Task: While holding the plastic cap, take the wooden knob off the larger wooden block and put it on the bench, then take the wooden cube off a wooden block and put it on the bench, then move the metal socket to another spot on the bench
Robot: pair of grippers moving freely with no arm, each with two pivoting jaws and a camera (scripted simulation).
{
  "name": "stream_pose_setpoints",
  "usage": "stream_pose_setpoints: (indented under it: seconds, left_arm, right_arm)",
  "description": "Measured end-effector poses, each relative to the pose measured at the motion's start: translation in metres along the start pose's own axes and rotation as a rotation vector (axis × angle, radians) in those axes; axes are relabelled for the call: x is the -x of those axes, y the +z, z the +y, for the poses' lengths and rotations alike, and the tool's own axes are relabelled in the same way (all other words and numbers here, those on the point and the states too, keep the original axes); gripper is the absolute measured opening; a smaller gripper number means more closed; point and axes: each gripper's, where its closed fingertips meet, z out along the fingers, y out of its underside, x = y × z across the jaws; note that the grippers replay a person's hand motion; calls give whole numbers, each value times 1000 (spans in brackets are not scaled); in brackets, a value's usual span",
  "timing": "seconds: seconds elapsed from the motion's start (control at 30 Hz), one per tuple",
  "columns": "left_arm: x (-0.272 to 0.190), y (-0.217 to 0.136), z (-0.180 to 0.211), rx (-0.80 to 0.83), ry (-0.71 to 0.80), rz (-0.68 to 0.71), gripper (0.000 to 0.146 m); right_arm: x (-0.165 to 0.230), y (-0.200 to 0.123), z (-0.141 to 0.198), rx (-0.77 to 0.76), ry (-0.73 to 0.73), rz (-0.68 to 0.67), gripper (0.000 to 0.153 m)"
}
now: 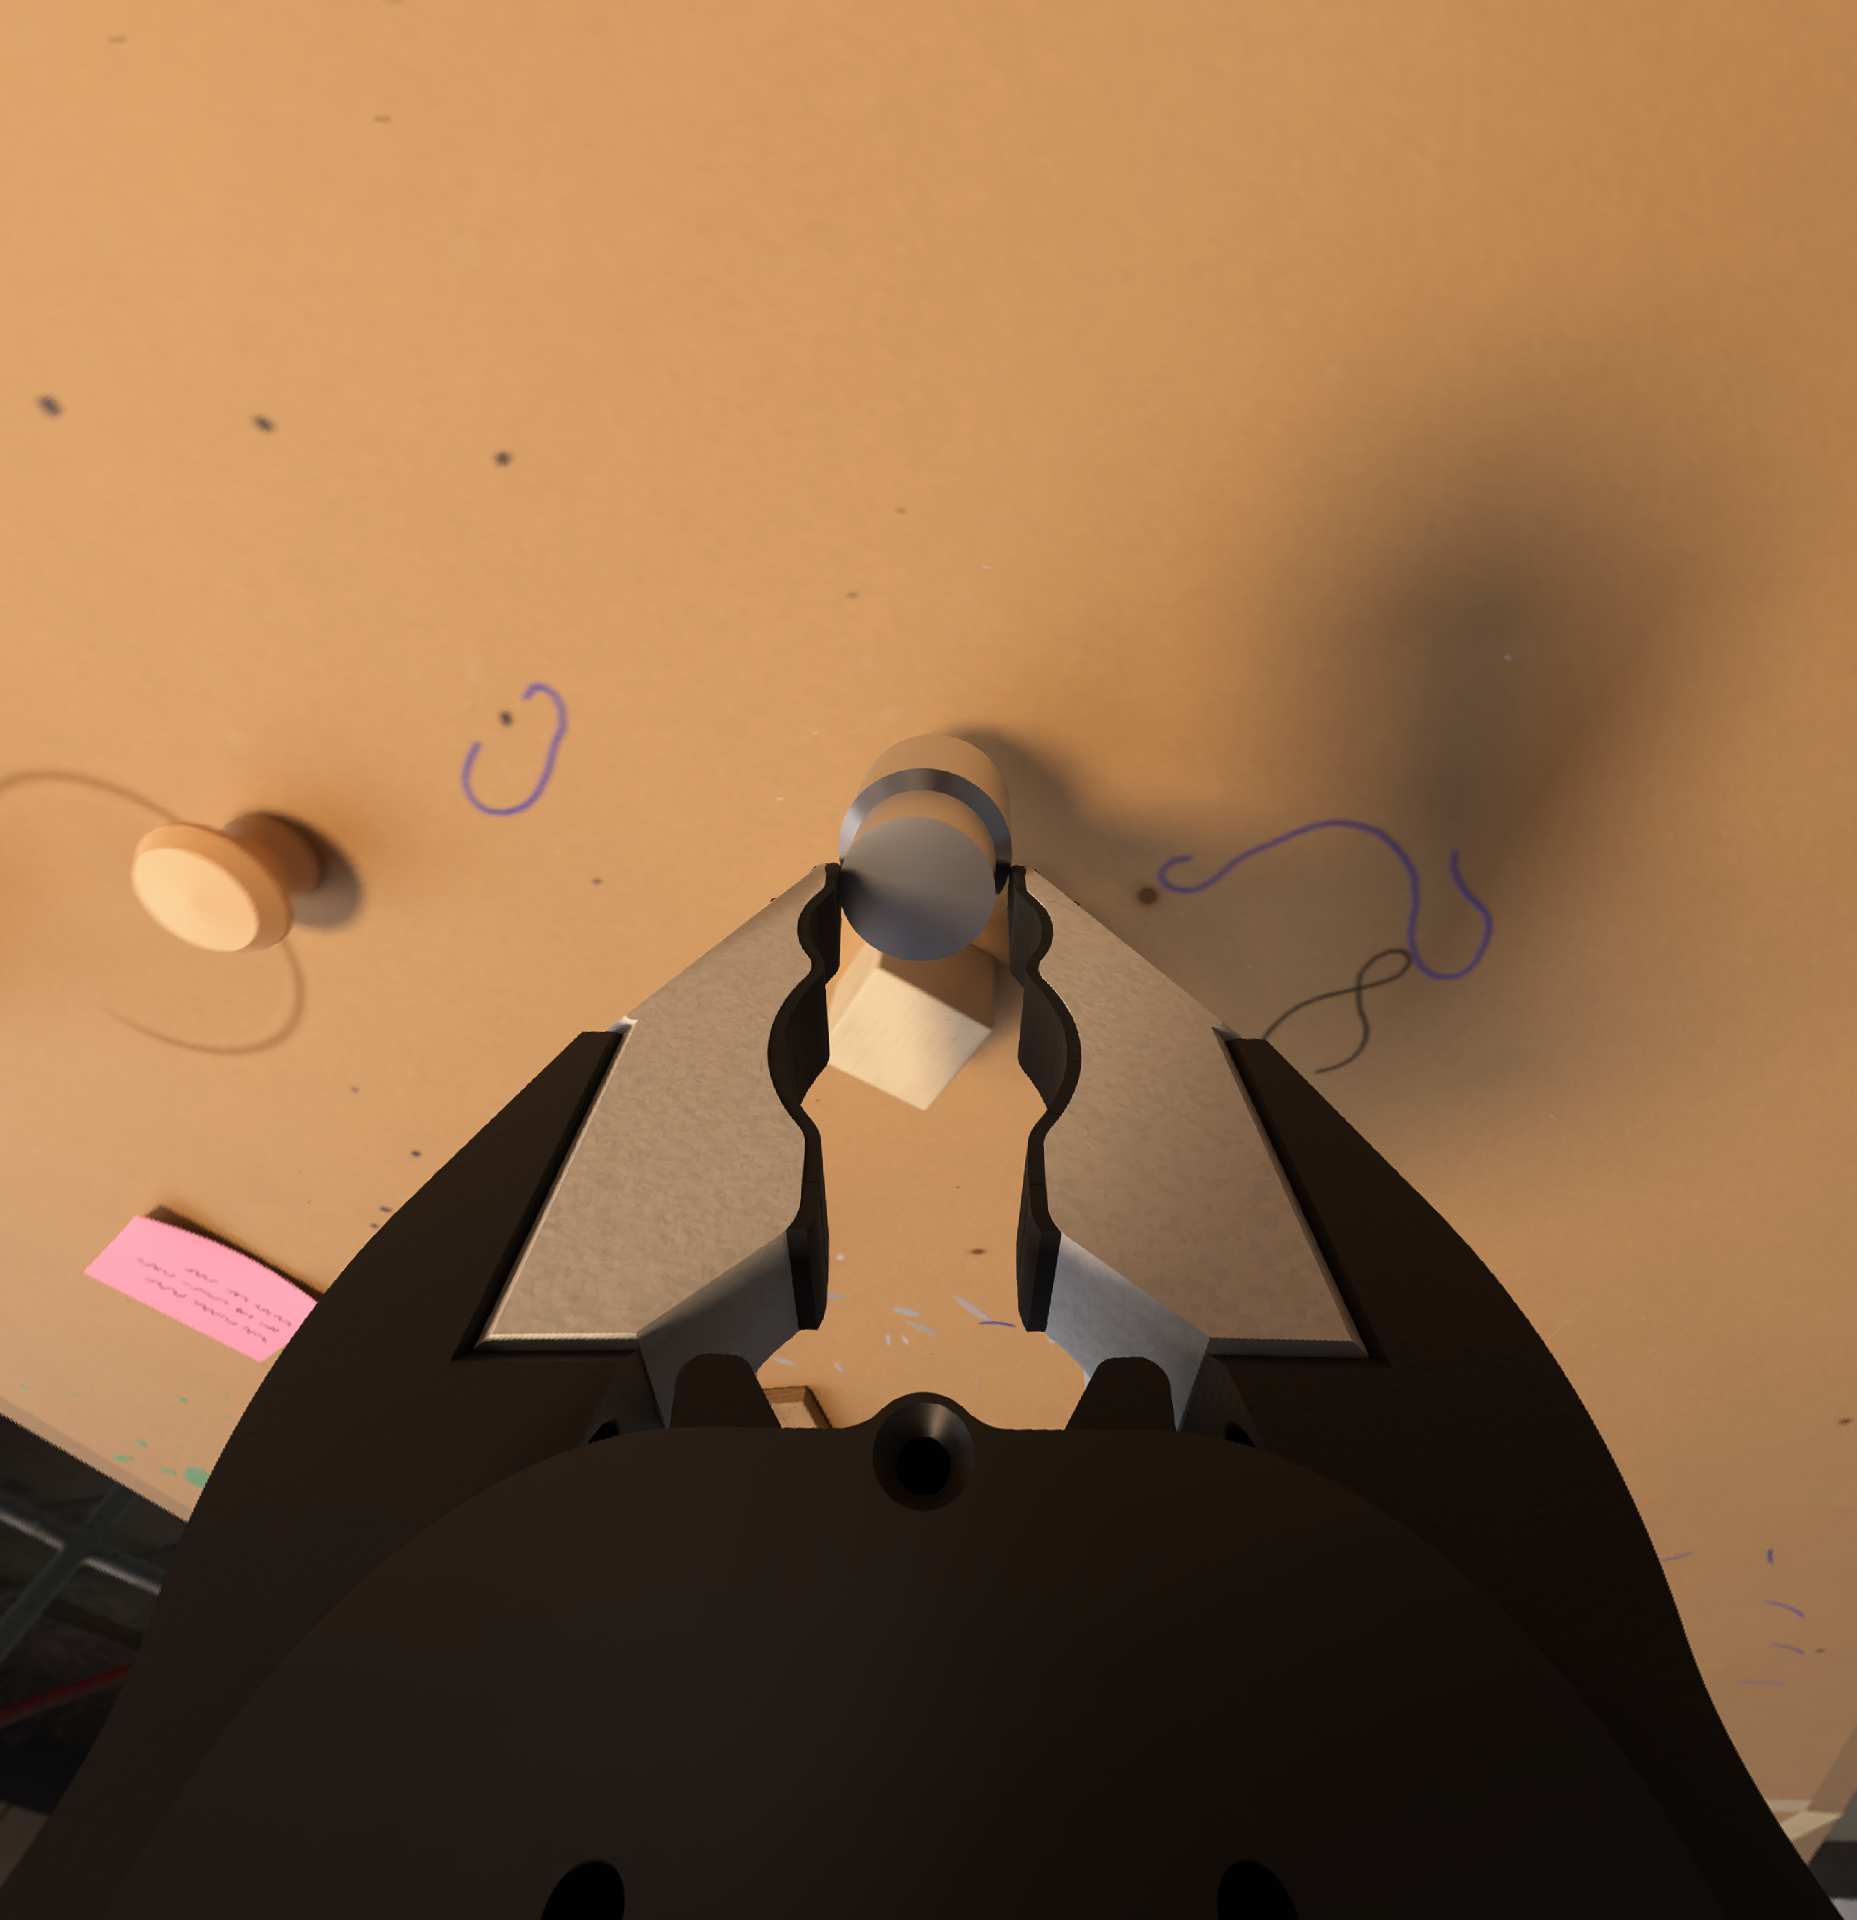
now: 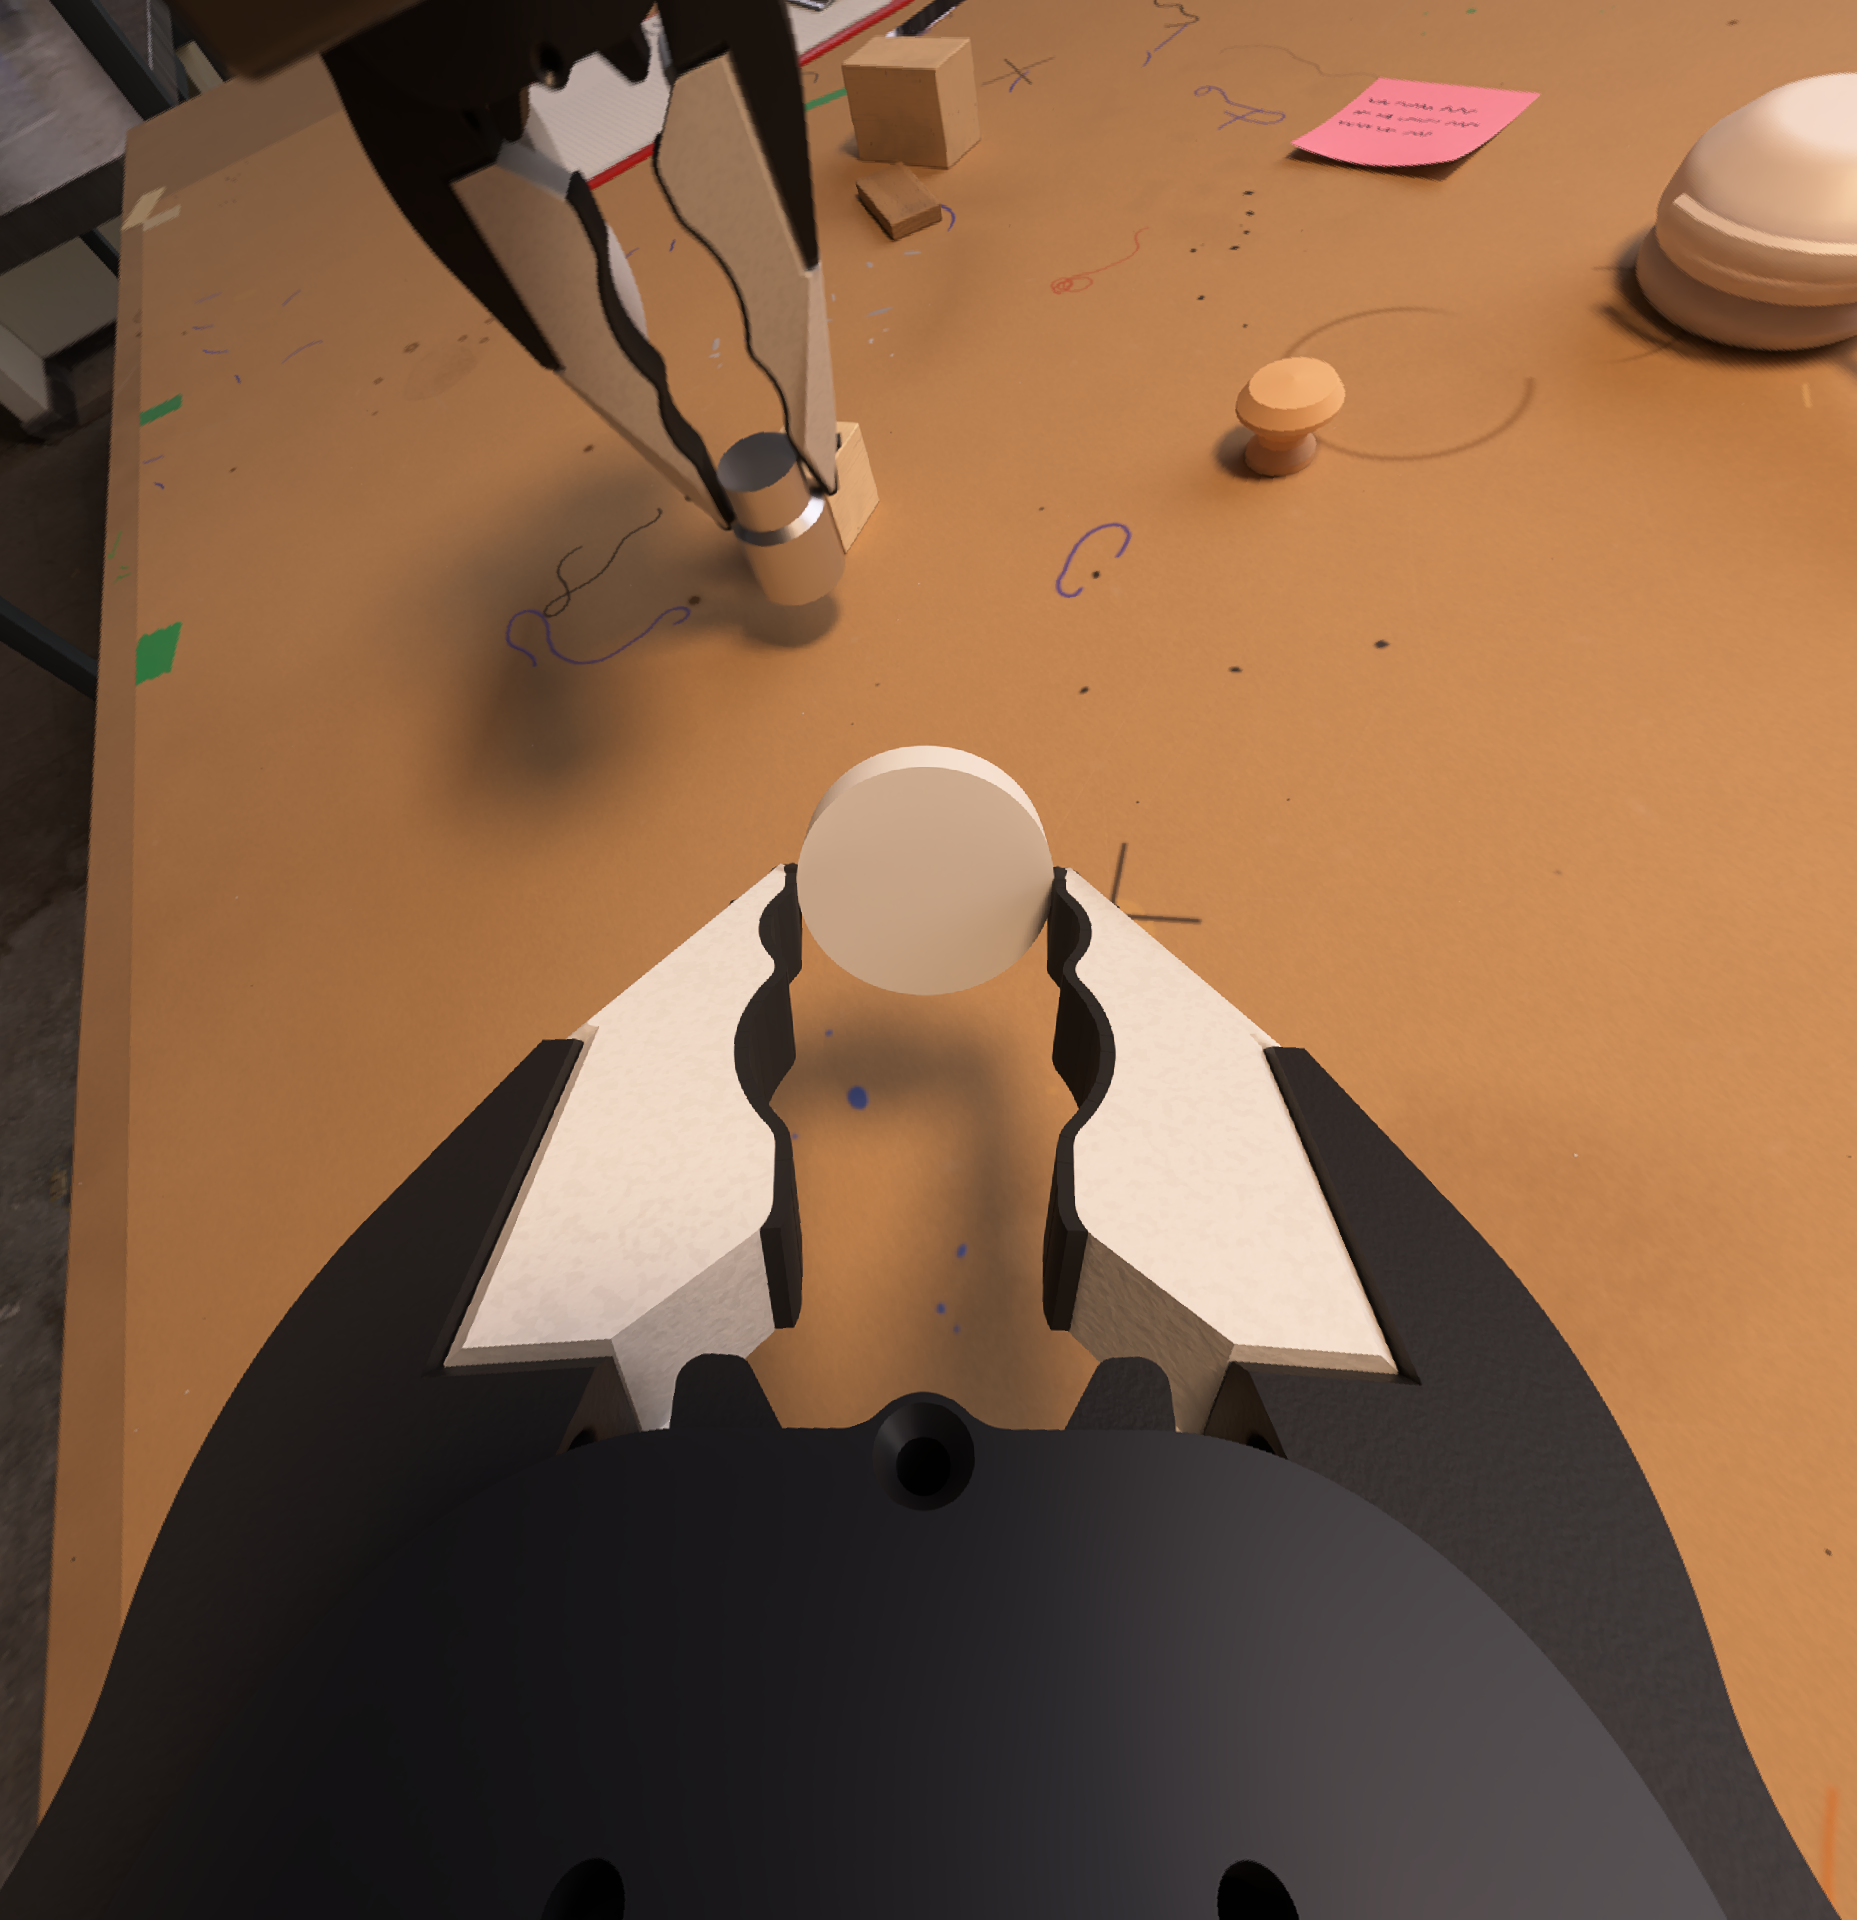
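Two hand-held grippers clamped: left (image 1: 922, 871) on metal socket (image 1: 916, 883), right (image 2: 924, 878) on plastic cap (image 2: 922, 873).

Glossy metal socket (image 1: 919, 883), matt plastic cap (image 2: 924, 873), smooth wooden knob (image 2: 1285, 410)

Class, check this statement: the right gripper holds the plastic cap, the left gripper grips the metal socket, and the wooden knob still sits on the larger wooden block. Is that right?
One part is wrong. The wooden knob stands on the bench, not on the larger wooden block, as the right wrist view shows. The right gripper does hold the plastic cap, and the left gripper grips the metal socket.
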Motion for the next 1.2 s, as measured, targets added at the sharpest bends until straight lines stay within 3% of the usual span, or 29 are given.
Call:
stream_pose_setpoints:
  seconds: [0.33,0.63,0.67,0.73,0.77,0.97,1.07,1.2]
  left_arm:
    - [-13,21,0,11,50,30,32]
    - [-11,19,8,-30,-29,12,32]
    - [-11,16,12,-25,-58,-5,40]
    - [-10,4,17,-68,-145,-62,63]
    - [-9,-4,19,-115,-203,-103,67]
    - [-21,-37,27,-439,-658,-348,77]
    - [-37,-26,20,-582,-860,-346,81]
    - [-44,-8,11,-647,-1102,-416,88]
  right_arm:
    - [2,6,0,6,4,-8,47]
    - [3,5,-2,-3,14,-6,47]
    - [3,5,-2,-2,14,-8,47]
    - [5,5,-2,-2,15,-12,47]
    - [5,5,-1,-2,16,-16,47]
    - [7,7,2,-2,36,-38,47]
    - [7,7,2,-4,42,-45,47]
    - [8,8,3,-3,41,-49,47]
